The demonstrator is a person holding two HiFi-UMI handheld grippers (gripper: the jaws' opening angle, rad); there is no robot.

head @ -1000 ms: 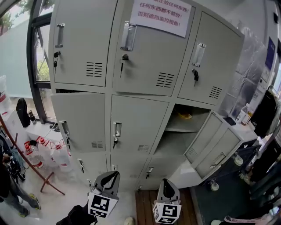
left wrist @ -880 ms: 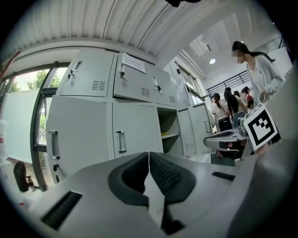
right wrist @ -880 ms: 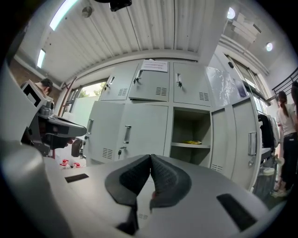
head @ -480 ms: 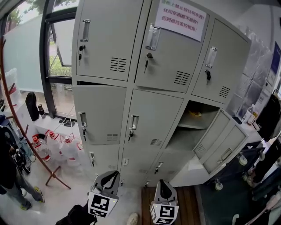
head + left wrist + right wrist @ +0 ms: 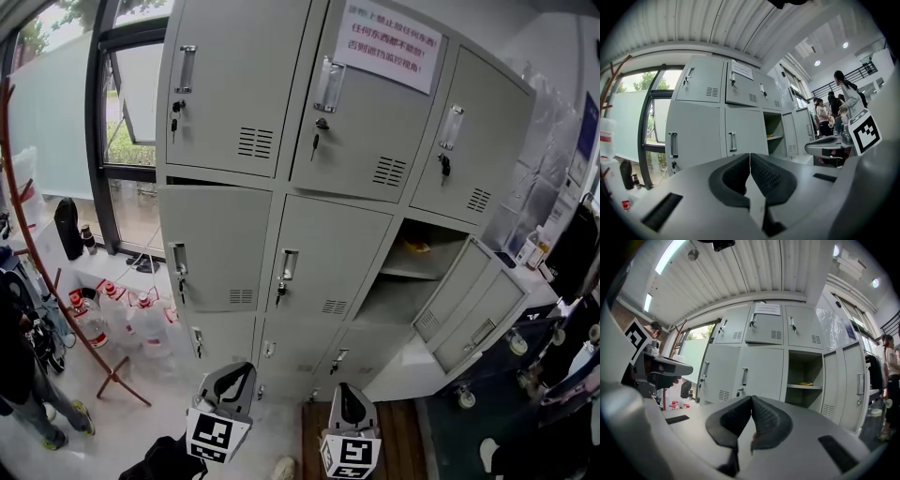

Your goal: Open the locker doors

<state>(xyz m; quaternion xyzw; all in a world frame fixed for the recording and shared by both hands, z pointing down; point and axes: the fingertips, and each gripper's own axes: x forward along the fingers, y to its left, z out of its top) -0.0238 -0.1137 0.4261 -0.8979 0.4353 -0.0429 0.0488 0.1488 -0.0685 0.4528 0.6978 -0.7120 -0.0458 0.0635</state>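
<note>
Grey steel locker bank [image 5: 309,234], three columns wide, stands beside a window [image 5: 131,122], and we face it. Its doors are upright, taller than wide. The middle-row right door [image 5: 469,314] is swung out to the right, baring a shelf [image 5: 412,272]. The middle-row left door [image 5: 220,244] shows a dark gap along its top edge. Pale floor [image 5: 159,403] meets wooden boards [image 5: 403,441]. Water bottles [image 5: 141,319] stand at left. Our left gripper [image 5: 246,368] and right gripper [image 5: 345,387], low and well apart from the lockers, are both clenched on nothing.
</note>
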